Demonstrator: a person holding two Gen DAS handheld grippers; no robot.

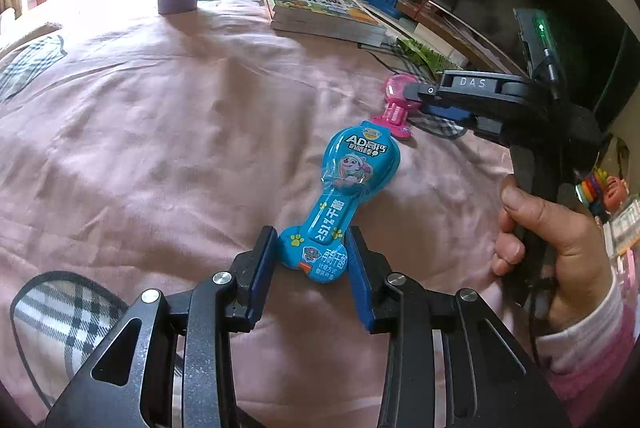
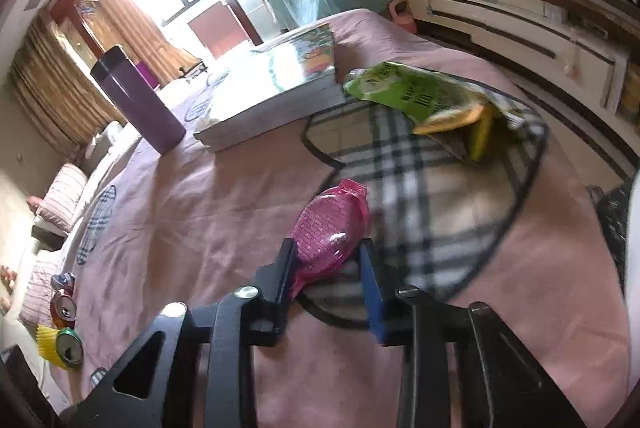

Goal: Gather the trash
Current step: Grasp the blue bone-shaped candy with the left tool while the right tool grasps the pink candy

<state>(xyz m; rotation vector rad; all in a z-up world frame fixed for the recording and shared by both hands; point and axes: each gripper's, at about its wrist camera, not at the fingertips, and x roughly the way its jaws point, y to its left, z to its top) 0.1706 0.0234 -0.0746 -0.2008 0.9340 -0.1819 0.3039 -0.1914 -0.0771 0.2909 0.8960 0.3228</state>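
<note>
The left gripper (image 1: 311, 251) reaches low and forward over the pink bedspread (image 1: 168, 132), its blue pads set narrowly on either side of the bottom end of a blue cheese-stick wrapper (image 1: 344, 196). Both pads appear to touch the wrapper's edges, and the wrapper lies flat on the bedspread, pointing away from the gripper toward the upper right.

Just beyond the wrapper's far end lies a pink wrapper (image 1: 394, 104), and the right gripper (image 1: 416, 96) comes in from the right, roughly level with the bed, with its tip at that pink wrapper. The person's right hand (image 1: 556, 240) curls around the gripper's black handle, fingers wrapped at the front, a pink and white sleeve at the wrist.

In the right wrist view, the right gripper (image 2: 328, 260) is closed to a narrow gap on the pink wrapper (image 2: 332, 228), which sits between the two fingers, its near part pinched and its far end sticking out over the edge of a plaid patch (image 2: 440, 196) on the bedspread (image 2: 200, 212).

Farther off stand a purple tumbler (image 2: 136, 100), a stack of books (image 2: 276, 88) and a green snack bag (image 2: 416, 92). Crushed cans (image 2: 66, 324) lie by the left edge of the bed.
</note>
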